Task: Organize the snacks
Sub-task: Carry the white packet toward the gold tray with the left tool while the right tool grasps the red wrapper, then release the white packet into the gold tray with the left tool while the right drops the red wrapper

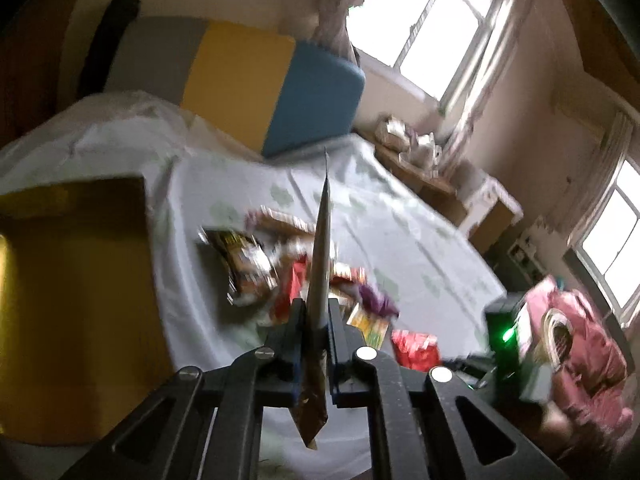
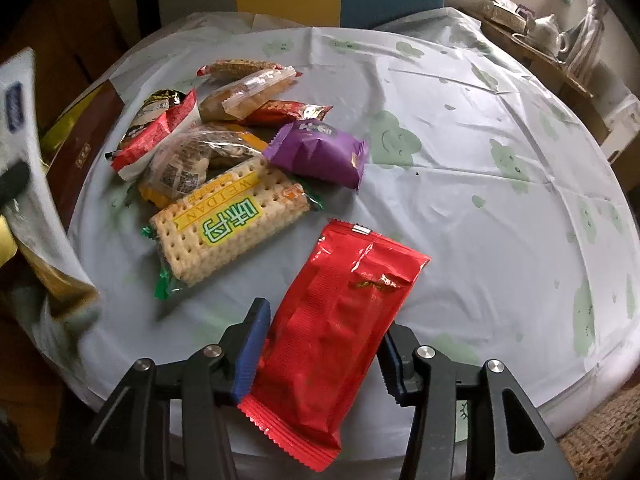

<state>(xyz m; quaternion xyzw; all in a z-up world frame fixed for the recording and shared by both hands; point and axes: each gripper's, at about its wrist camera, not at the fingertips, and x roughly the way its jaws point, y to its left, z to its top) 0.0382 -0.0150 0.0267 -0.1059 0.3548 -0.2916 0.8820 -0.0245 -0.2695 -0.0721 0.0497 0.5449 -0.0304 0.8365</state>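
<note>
My left gripper (image 1: 316,312) is shut on a flat white snack packet (image 1: 322,248) that I see edge-on, lifted above the table. In the right wrist view the same packet (image 2: 24,160) hangs at the left edge. My right gripper (image 2: 326,320) is shut on a red packet (image 2: 340,320), its blue pads (image 2: 250,344) pressed against both long sides. A pile of snacks lies on the round table (image 2: 480,160): a cracker packet (image 2: 232,220), a purple packet (image 2: 320,152) and several others behind them. An open gold box (image 1: 72,280) stands at the table's left side.
A pale cloth with green prints covers the table. A grey, yellow and blue padded backrest (image 1: 240,80) stands behind it. A side table with a white teapot (image 2: 548,34) is at the far right. Pink fabric (image 1: 580,340) lies at the right.
</note>
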